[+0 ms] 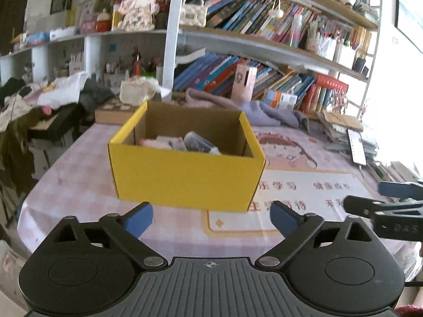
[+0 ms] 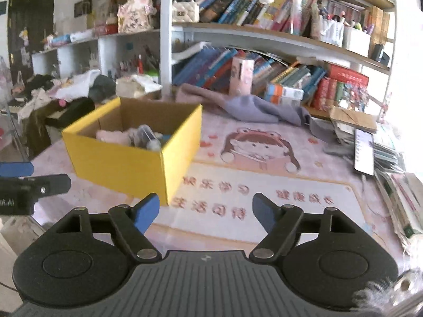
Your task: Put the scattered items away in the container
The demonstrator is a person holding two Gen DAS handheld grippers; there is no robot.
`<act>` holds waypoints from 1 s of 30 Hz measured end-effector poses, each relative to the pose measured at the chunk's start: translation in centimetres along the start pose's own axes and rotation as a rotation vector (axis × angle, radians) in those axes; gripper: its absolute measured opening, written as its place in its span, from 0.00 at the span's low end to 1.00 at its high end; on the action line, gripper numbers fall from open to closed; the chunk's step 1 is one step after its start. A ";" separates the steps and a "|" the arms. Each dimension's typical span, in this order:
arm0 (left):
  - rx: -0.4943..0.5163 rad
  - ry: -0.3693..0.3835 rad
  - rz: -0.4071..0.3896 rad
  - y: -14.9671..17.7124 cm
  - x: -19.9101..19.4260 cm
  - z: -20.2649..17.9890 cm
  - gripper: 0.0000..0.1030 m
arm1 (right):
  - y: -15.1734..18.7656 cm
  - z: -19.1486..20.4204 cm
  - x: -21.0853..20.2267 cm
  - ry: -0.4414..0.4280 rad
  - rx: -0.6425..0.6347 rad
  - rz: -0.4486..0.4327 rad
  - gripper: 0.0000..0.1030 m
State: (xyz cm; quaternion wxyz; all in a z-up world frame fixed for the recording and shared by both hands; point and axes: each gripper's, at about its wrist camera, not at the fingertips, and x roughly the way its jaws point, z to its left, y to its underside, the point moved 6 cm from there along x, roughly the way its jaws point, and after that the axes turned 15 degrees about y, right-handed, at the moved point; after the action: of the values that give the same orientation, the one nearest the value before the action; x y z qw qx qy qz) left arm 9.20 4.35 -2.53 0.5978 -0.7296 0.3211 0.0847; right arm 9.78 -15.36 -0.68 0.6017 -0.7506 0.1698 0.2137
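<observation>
A yellow cardboard box [image 1: 185,179] stands open on the pink table mat, also in the right wrist view [image 2: 119,163]. Several small items [image 1: 185,142] lie inside it, pink and grey packets [image 2: 140,137]. My left gripper [image 1: 211,219] is open and empty, just in front of the box. My right gripper [image 2: 206,211] is open and empty, to the right of the box over the printed mat. The right gripper's fingers [image 1: 391,198] show at the right edge of the left wrist view; the left gripper's fingers [image 2: 26,182] show at the left edge of the right wrist view.
A purple-grey cloth [image 2: 253,108] lies behind the box. A phone [image 2: 364,150] and stacked papers [image 2: 396,185] sit at the table's right edge. Bookshelves [image 2: 264,60] stand behind. Clothes and boxes [image 1: 53,100] pile up at the left.
</observation>
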 end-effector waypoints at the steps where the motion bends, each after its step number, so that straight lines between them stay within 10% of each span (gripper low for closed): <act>1: -0.001 -0.006 0.013 0.3 0.1 -0.1 0.97 | 0.4 -0.4 -0.3 0.006 0.003 0.007 0.82; 30: 0.044 -0.001 0.153 2.6 1.7 -4.1 1.00 | 4.9 -3.5 -0.6 0.057 -0.013 0.163 1.00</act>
State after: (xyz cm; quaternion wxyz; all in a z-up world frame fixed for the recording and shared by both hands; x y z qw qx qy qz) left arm 7.96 -0.25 -4.39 0.6058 -0.6895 0.3772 0.1234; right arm 7.18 -19.83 -3.78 0.5725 -0.7440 0.2459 0.2414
